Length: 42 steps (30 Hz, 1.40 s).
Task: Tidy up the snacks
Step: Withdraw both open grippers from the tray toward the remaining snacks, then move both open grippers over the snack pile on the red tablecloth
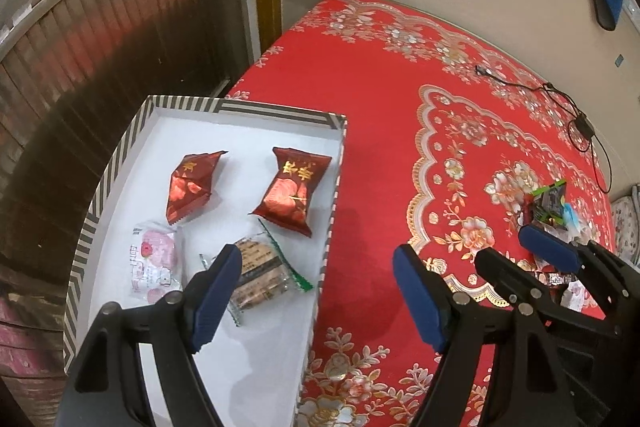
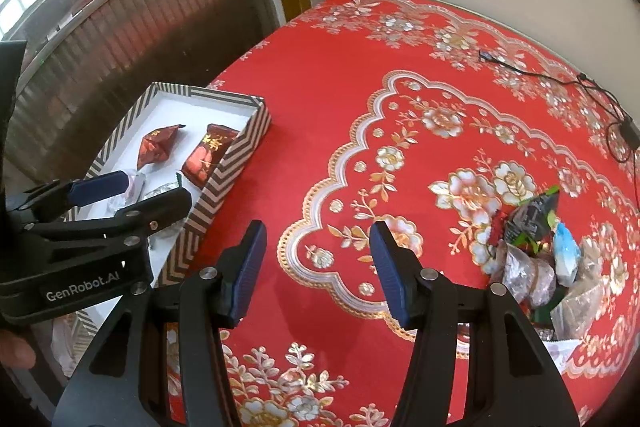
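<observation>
Hovering with jaws spread and empty, the left gripper (image 1: 316,291) straddles the right wall of a striped box (image 1: 334,203) holding four wrapped snacks, among them two red packets (image 1: 288,189). Right of the box, the right gripper (image 2: 318,269) hangs spread over red tablecloth (image 2: 320,107), near a snack pile (image 2: 540,243)

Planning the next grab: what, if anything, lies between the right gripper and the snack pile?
Nothing visible: the right gripper hangs open over bare tablecloth, and the snack pile lies unblocked to its right.
</observation>
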{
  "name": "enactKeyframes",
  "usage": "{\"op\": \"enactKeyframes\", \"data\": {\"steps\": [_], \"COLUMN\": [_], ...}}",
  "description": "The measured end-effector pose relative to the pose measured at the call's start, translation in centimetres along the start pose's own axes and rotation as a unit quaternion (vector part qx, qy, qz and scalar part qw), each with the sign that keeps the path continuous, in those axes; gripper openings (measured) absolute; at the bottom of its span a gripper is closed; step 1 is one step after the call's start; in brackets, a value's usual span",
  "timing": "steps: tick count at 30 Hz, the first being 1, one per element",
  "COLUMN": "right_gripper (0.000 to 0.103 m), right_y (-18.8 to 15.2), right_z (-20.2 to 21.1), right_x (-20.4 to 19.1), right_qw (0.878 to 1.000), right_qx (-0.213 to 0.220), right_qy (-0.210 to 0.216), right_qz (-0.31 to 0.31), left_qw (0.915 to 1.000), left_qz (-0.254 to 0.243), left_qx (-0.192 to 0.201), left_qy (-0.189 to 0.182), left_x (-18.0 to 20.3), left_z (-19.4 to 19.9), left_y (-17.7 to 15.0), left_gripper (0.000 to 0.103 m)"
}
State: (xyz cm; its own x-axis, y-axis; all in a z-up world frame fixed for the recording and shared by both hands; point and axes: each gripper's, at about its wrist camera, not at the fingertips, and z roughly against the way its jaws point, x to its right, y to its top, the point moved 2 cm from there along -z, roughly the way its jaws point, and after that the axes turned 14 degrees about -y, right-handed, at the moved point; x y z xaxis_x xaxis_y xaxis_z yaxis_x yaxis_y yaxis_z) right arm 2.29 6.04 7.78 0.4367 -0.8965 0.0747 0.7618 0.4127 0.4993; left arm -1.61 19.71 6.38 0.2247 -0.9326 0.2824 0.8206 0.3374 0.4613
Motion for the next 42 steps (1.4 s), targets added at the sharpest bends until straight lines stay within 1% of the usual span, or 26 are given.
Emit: {"op": "enactKeyframes", "data": {"steps": [15, 42], "right_gripper": [0.054, 0.054], "right_y": [-0.9, -3.5], "right_z": [0.4, 0.3], "right_x": [2.1, 7.3], "right_qw": [1.000, 0.997], "right_qx": [-0.003, -0.022], "right_qy": [-0.012, -0.034], "right_qz": [-0.020, -0.067], "left_qw": [0.9998, 0.9971], "left_qz": [-0.021, -0.067], "left_qx": [-0.001, -0.029], "left_qy": [-0.002, -0.022], "left_x": [2.4, 7.7], "left_z": [-0.3, -2.6], "left_y": [-0.4, -1.2], "left_gripper": [0.080, 0.080]}}
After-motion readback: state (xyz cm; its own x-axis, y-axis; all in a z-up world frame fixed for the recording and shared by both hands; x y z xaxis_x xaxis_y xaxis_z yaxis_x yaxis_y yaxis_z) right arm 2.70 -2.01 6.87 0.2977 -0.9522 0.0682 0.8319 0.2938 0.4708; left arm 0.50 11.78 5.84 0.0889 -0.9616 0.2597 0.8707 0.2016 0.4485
